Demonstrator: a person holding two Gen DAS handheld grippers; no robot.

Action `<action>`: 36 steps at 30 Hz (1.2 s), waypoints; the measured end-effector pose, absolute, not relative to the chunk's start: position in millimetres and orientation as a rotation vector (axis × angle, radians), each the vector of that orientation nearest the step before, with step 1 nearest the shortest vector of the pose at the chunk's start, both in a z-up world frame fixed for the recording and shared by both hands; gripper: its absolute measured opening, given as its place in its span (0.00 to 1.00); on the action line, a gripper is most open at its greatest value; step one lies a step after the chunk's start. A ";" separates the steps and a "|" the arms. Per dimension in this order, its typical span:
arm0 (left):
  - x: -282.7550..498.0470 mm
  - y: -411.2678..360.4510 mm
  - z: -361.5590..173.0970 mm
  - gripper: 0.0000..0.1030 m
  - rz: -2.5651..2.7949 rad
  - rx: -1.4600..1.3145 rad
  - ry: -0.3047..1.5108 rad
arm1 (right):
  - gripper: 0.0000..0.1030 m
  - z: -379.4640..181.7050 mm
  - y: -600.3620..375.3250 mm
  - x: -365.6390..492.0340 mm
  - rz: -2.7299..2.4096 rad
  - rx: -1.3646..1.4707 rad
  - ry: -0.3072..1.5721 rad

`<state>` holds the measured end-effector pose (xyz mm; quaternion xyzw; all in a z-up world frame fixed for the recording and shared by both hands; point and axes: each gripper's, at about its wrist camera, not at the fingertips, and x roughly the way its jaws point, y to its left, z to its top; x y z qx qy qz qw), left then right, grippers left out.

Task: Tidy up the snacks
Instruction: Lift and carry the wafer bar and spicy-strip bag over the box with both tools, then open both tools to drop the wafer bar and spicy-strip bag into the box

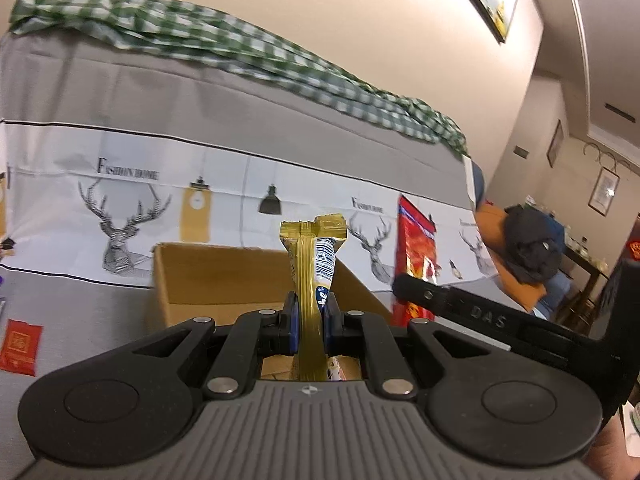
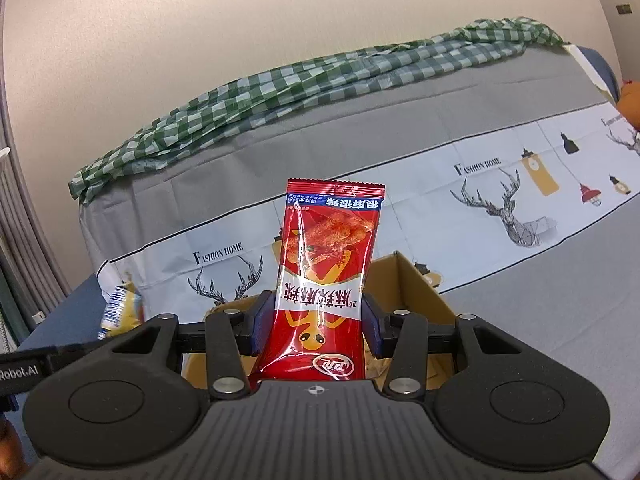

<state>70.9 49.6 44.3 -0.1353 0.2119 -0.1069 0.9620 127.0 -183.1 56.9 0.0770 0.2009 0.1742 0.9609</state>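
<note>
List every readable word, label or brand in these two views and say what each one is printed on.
"FASHION HOME": on the printed cloth, beside the deer heads.
"DAS": on the right hand-held gripper seen from the left wrist view.
"Robot.AI": on the left hand-held gripper's side, cut off at the frame edge.
Red snack packet: Chinese characters, upside down.
Gold snack packet: barcode, print too blurred to read.

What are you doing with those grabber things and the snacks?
A person is sorting snacks with a gripper in each hand. The left gripper is clamped on a gold snack packet, standing upright. The right gripper is clamped on a red spicy snack packet, also upright. Both are held just in front of an open cardboard box on the deer-print cover. Neither packet is in the box yet.
</note>
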 end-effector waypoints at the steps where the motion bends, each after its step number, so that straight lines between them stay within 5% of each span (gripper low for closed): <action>1: 72.2 46.3 43.4 0.11 -0.223 -0.268 0.433 | 0.46 57.2 -182.9 126.2 0.353 0.153 0.403; 36: 75.1 32.8 40.9 0.11 -0.266 -0.256 0.432 | 0.46 56.3 -172.8 115.0 0.354 0.080 0.354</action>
